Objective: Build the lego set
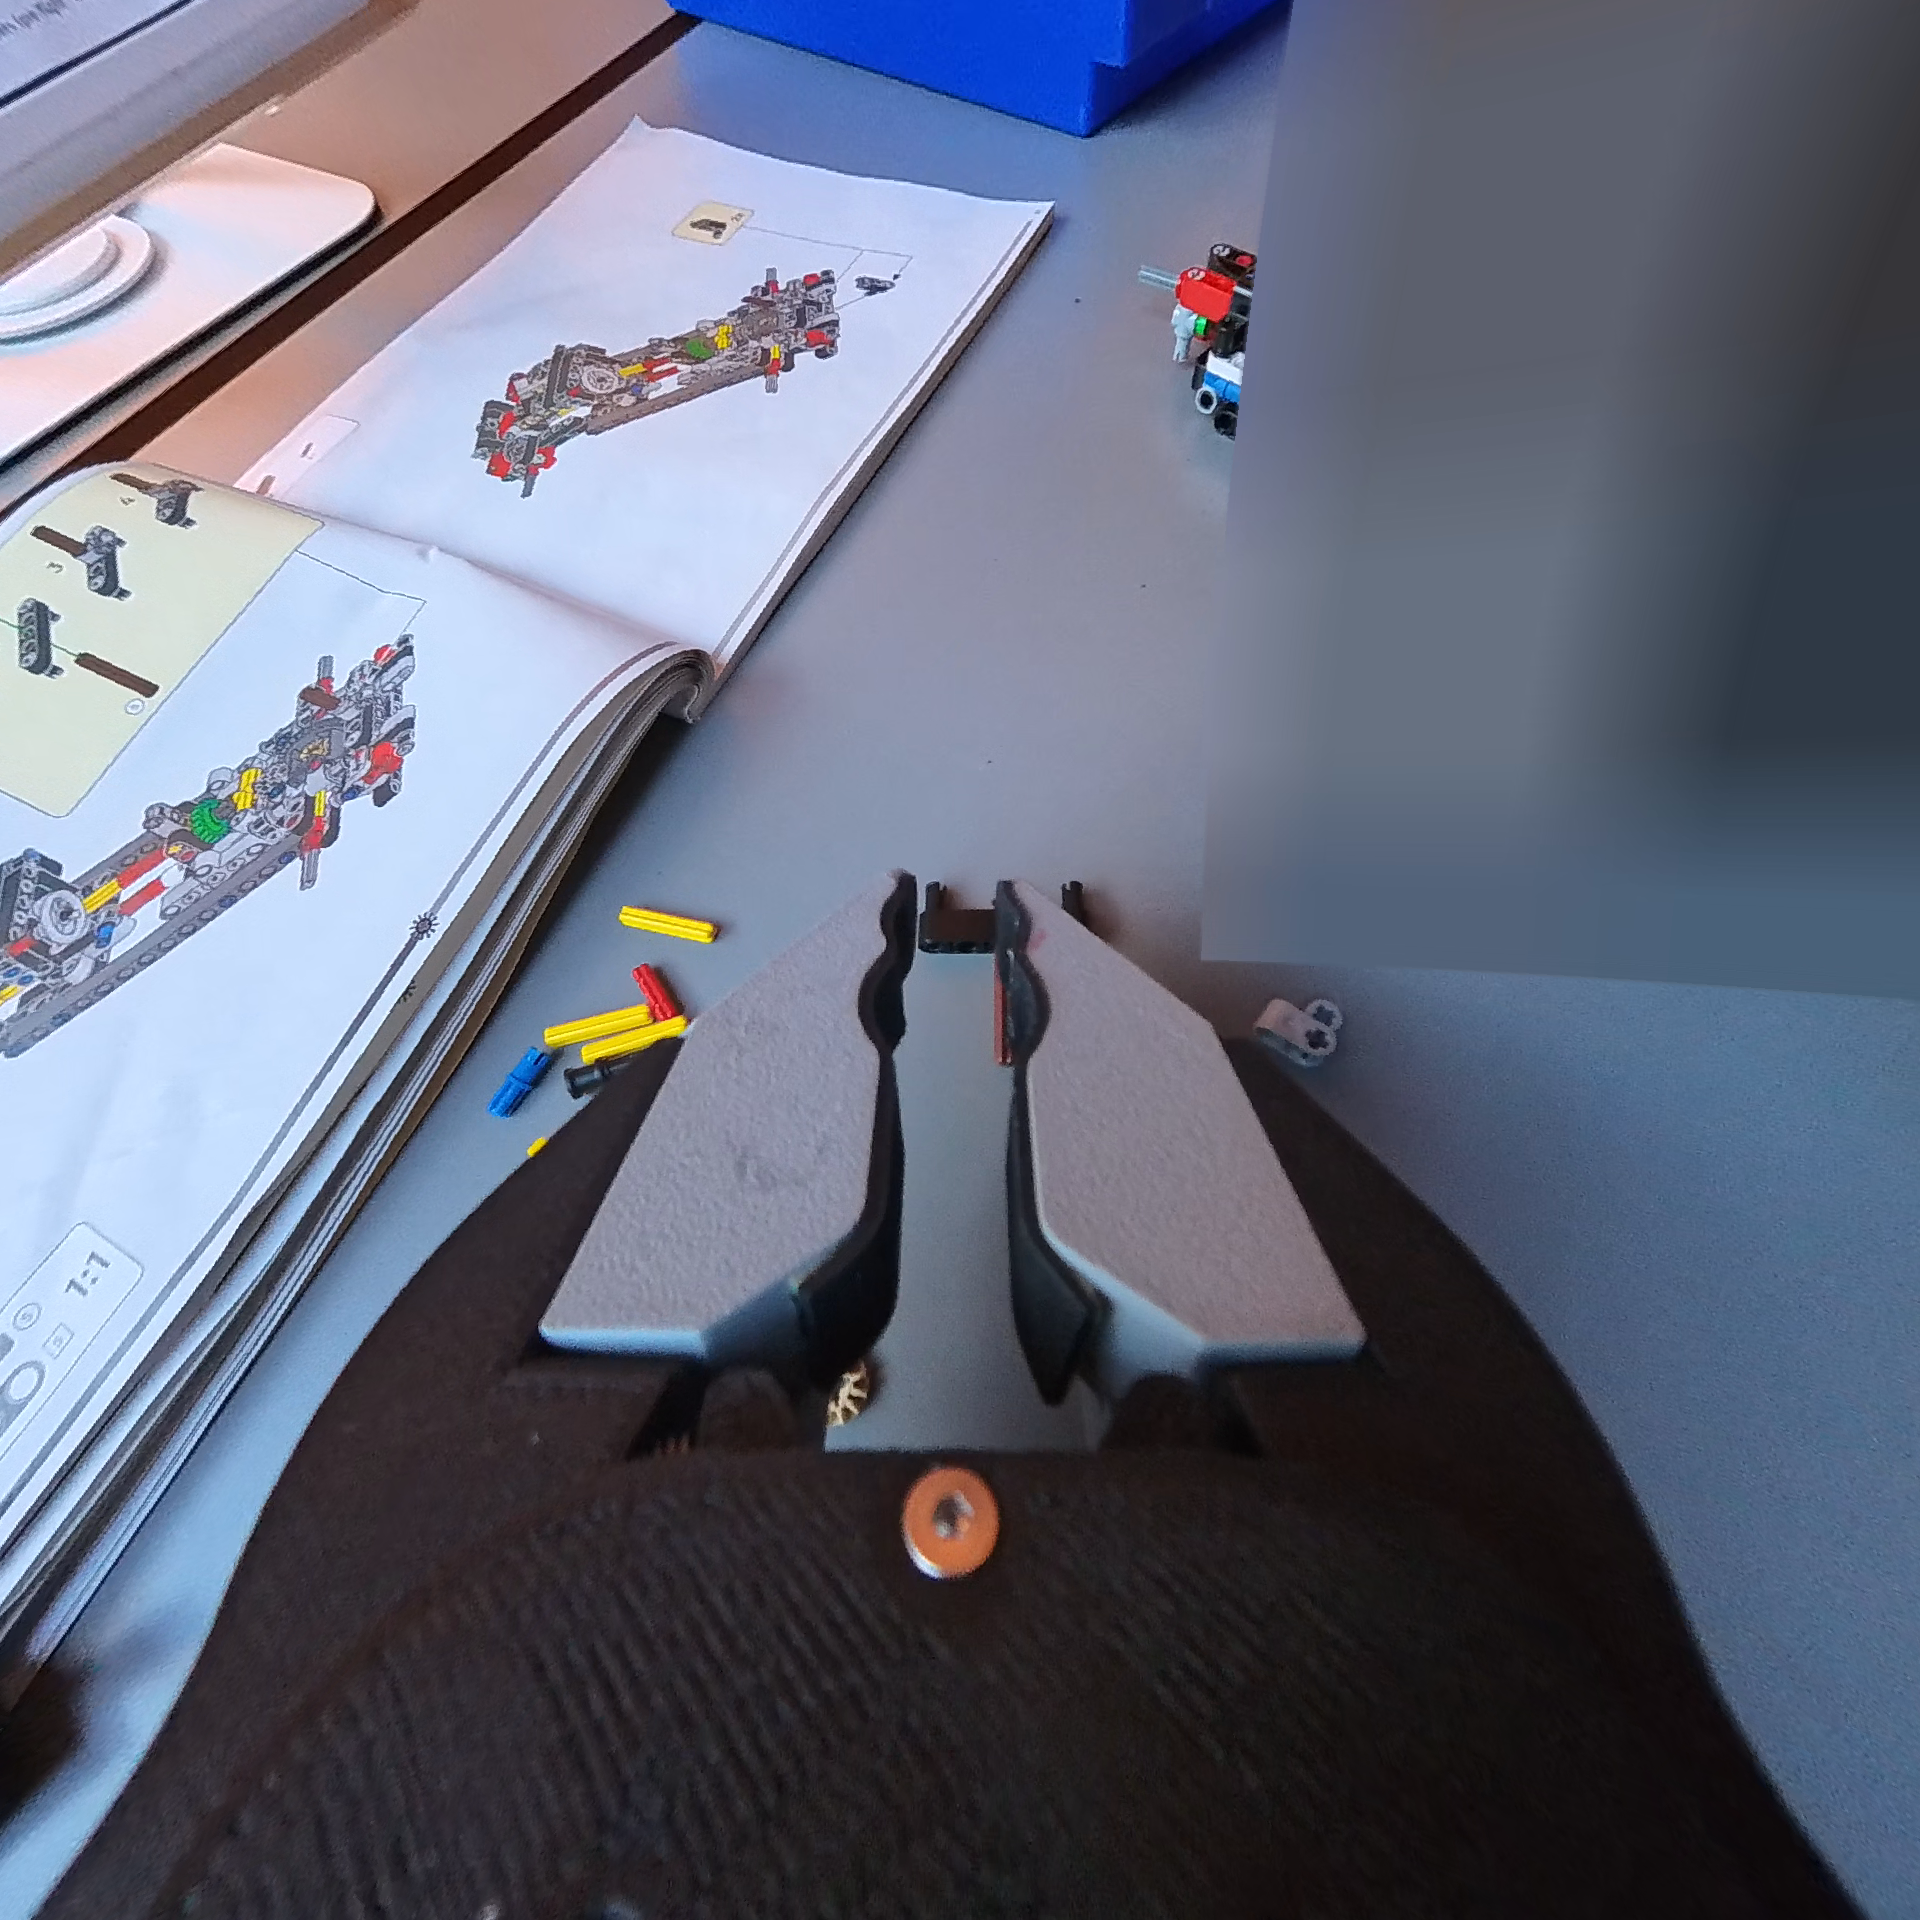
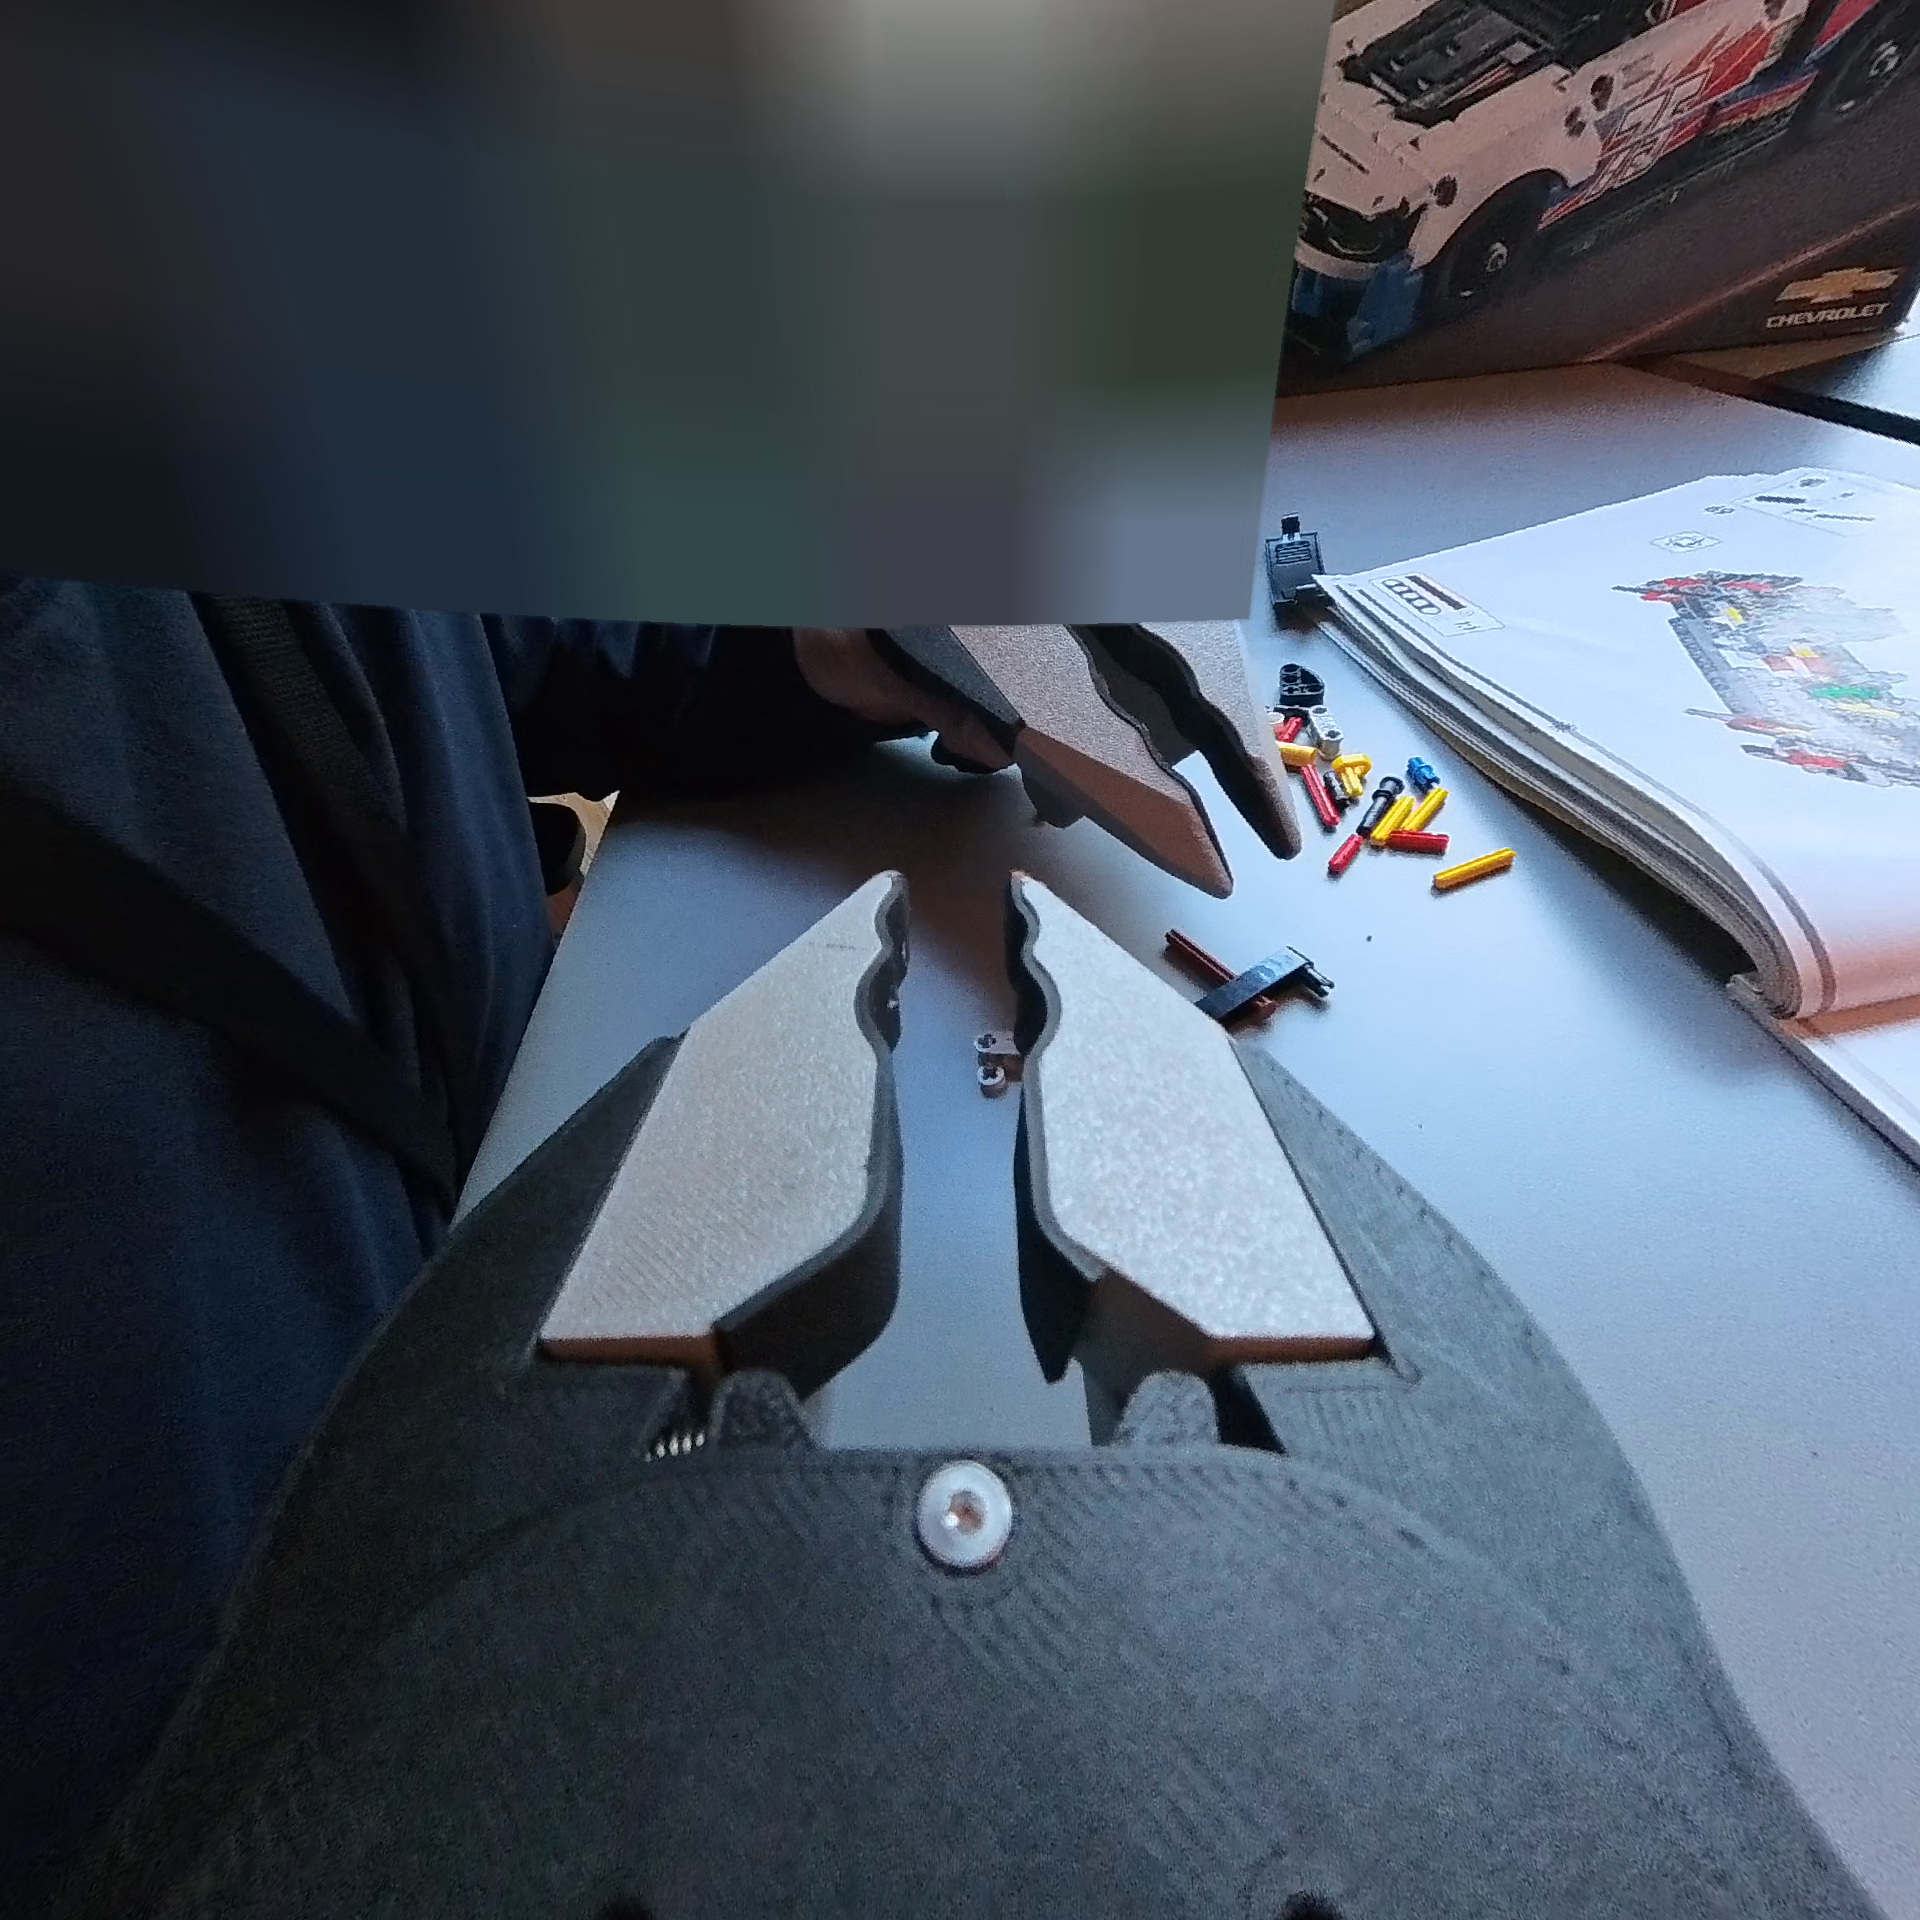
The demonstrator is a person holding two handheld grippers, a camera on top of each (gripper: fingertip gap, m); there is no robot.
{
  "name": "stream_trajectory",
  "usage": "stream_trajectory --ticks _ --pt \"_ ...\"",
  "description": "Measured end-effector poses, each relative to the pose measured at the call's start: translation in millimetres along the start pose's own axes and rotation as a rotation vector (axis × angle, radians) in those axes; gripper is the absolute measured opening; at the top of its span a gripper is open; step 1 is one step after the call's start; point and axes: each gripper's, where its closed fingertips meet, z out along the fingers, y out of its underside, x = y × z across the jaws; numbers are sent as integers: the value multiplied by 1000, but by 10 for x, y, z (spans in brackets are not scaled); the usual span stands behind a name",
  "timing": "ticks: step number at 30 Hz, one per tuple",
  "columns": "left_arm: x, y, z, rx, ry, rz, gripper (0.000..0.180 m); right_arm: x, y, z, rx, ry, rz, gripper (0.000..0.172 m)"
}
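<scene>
Left gripper (image 1: 951,888), right gripper (image 2: 956,883): both spread, nothing pinched.
Left: fingers apart above the grey table (image 1: 935,623); a black toy-brick piece (image 1: 956,925) lies on the table just beyond its tips, a brown axle (image 2: 1195,954) running through it. Right: fingers apart, a small grey connector (image 2: 992,1060) on the table between them, close by the right pad, not pressed. Near: loose yellow, red and blue pins (image 1: 623,1029); open instruction booklet (image 1: 520,520); partly built model (image 1: 1216,322); blue box (image 1: 987,52); carton picturing a car (image 2: 1610,187).
</scene>
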Motion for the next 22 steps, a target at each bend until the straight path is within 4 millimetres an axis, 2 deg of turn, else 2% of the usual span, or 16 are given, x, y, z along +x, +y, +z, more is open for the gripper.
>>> stream_trajectory --ticks 22 --pt "4 35 24 -14 4 1 12 -1 -17 -11 12 -5 4 14"
